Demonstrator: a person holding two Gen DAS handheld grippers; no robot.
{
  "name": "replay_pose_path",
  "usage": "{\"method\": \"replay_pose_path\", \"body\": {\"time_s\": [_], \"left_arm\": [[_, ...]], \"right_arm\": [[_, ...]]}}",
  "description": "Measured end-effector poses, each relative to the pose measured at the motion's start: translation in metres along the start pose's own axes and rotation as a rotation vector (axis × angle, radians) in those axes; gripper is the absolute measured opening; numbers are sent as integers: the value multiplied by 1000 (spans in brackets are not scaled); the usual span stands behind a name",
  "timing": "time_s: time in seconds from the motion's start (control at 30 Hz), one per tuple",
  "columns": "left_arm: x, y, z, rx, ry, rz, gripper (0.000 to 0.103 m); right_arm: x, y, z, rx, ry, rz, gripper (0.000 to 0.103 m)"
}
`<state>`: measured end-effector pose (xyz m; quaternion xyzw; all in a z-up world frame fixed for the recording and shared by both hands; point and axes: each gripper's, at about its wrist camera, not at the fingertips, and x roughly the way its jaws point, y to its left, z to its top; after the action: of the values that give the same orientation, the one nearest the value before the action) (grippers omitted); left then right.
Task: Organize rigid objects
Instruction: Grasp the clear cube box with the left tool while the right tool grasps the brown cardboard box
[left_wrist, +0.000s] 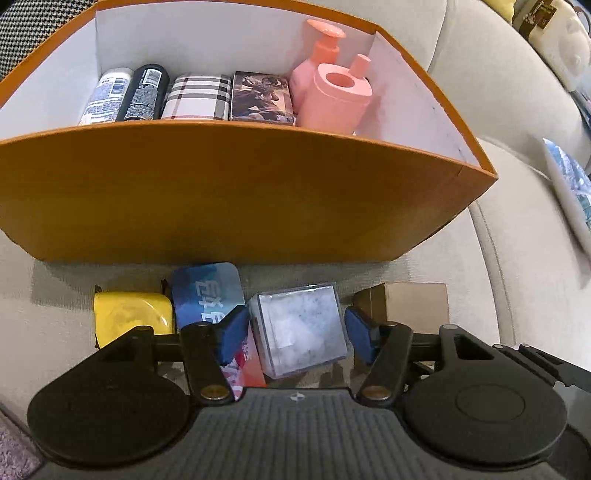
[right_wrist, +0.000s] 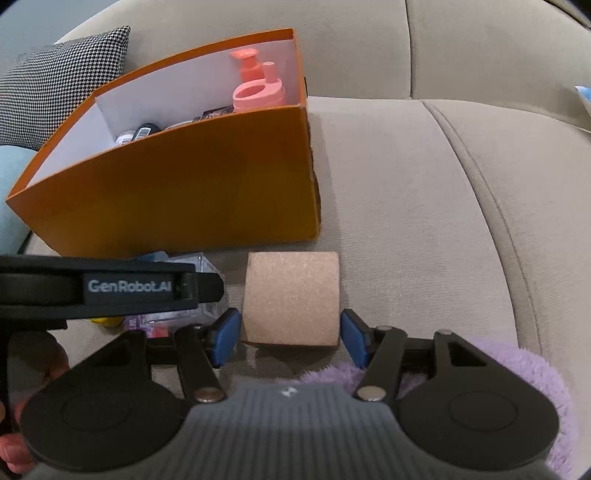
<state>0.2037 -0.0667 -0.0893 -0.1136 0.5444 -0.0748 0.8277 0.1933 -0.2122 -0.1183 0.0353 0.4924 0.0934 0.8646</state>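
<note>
An orange box (left_wrist: 221, 199) stands on a beige sofa and holds two spray cans, a plaid case, a picture tin and pink bottles (left_wrist: 332, 92). In front of it lie a yellow object (left_wrist: 129, 317), a blue card tin (left_wrist: 210, 291), a clear cube (left_wrist: 299, 325) and a tan cork block (left_wrist: 413, 302). My left gripper (left_wrist: 295, 338) is open, its pads either side of the clear cube with small gaps. My right gripper (right_wrist: 290, 336) is open around the cork block (right_wrist: 291, 295); whether the left pad touches it is unclear. The orange box (right_wrist: 184, 192) is behind.
A houndstooth cushion (right_wrist: 62, 81) lies behind the box at the left. A purple fluffy cloth (right_wrist: 517, 369) lies under my right gripper. The left gripper's body (right_wrist: 110, 288) crosses the right wrist view at the left. A sofa seam (right_wrist: 480, 184) runs to the right.
</note>
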Motion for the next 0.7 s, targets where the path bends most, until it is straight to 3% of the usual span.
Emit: {"method": "replay_pose_path", "body": {"time_s": [0.43, 0.7], "left_arm": [[1, 5, 2, 67, 98, -6, 60], [10, -8, 1, 122, 82, 48, 60]], "right_arm": [[3, -1, 3, 9, 17, -17, 62], [4, 5, 2, -22, 24, -40, 62]]}}
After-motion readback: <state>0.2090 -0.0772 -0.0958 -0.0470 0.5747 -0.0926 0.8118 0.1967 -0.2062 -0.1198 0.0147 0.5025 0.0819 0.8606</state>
